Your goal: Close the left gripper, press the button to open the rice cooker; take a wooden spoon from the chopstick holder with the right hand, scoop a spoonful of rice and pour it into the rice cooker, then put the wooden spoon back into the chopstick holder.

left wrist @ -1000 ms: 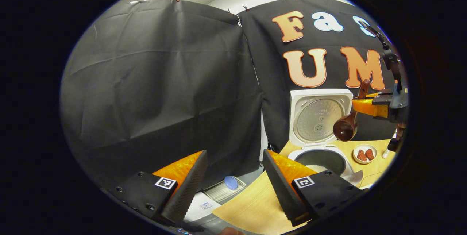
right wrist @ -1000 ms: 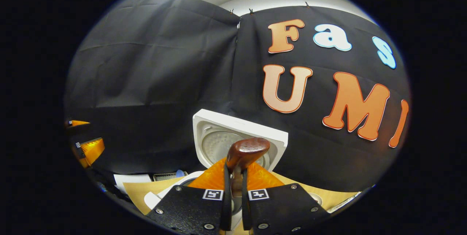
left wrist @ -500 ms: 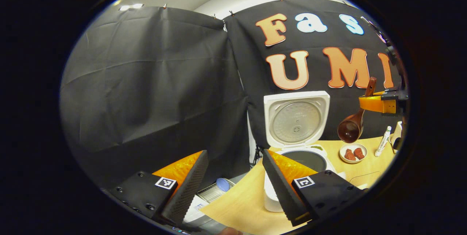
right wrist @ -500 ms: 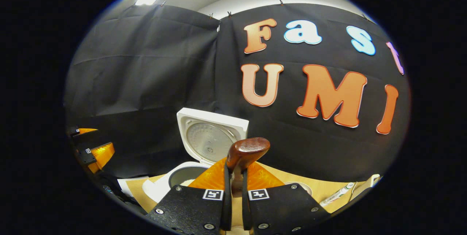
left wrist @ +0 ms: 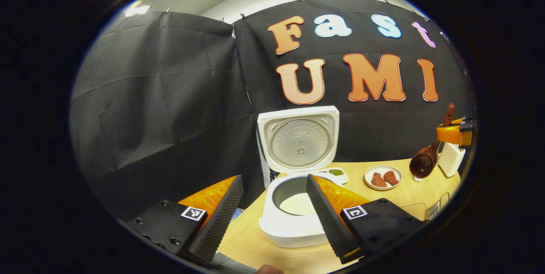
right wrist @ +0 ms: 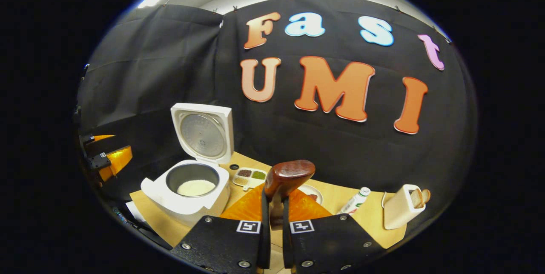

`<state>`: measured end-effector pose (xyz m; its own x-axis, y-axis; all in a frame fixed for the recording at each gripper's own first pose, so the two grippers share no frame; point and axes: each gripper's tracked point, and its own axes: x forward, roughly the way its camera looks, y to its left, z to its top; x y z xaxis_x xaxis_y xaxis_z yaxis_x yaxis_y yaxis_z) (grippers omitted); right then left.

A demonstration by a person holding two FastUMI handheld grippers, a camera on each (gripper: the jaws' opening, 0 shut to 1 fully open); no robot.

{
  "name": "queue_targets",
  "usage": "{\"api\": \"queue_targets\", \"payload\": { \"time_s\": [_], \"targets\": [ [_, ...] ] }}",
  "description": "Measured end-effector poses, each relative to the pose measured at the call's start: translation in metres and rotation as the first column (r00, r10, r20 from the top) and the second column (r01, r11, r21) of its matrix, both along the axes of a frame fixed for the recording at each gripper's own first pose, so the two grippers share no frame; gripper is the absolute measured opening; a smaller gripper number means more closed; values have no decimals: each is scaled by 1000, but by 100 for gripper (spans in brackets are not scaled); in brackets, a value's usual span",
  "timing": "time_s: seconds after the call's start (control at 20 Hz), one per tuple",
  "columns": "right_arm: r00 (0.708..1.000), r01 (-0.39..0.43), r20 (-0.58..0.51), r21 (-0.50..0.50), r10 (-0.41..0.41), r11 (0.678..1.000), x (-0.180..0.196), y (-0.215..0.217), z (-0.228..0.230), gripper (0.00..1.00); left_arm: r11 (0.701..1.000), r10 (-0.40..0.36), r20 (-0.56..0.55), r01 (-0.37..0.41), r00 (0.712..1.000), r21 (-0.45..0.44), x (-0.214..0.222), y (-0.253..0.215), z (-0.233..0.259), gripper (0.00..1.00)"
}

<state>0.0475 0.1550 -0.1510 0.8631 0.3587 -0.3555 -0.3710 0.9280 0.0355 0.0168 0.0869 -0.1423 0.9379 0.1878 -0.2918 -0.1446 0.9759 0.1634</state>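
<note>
Two steps of the task look done, judging by how things lie: the rice cooker (right wrist: 189, 189) stands on the bench (left wrist: 408, 191) near its left edge with its lid (left wrist: 299, 138) swung up, and white rice (right wrist: 196, 187) lies in the pot. What remains, as I read it, is returning the spoon. The chopstick holder (right wrist: 399, 212) stands toward the bench's right edge with a utensil in it. The left hand-held gripper (left wrist: 274, 212) hangs over the near edge, jaws apart and holding nothing. The right hand-held gripper (right wrist: 272, 218) is clamped on the wooden spoon (left wrist: 425, 160) by the handle, bowl hanging down just beside the holder; whether any rice is left in it I cannot tell. Smaller things sit between: a plate (left wrist: 382, 177), a seasoning tray (right wrist: 250, 177), a small bottle (right wrist: 355, 201).
</note>
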Motion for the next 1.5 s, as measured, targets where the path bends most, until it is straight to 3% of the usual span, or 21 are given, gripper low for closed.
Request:
{"api": "queue_targets", "payload": {
  "time_s": [0.3,0.45,0.75,1.0,1.5],
  "targets": [
    [981,170,-91,-6,-170,985,-24,-93,-35,11,998,-70,-5,70,998,-6,15,-44,1,100],
    [953,262,-149,-25,-262,965,-39,-135,-60,11,995,-97,-4,97,995,5,17,-61,2,100],
    [900,373,-228,-39,-371,927,-71,-185,-98,11,993,-118,2,118,993,3,18,-82,10,100],
    [848,447,-310,-20,-431,894,-100,-212,-134,11,994,-105,18,105,994,25,22,-80,20,100],
    [759,561,-443,73,-477,825,-108,-213,-202,11,995,-93,61,90,994,40,34,-75,42,100]
  ]
}}
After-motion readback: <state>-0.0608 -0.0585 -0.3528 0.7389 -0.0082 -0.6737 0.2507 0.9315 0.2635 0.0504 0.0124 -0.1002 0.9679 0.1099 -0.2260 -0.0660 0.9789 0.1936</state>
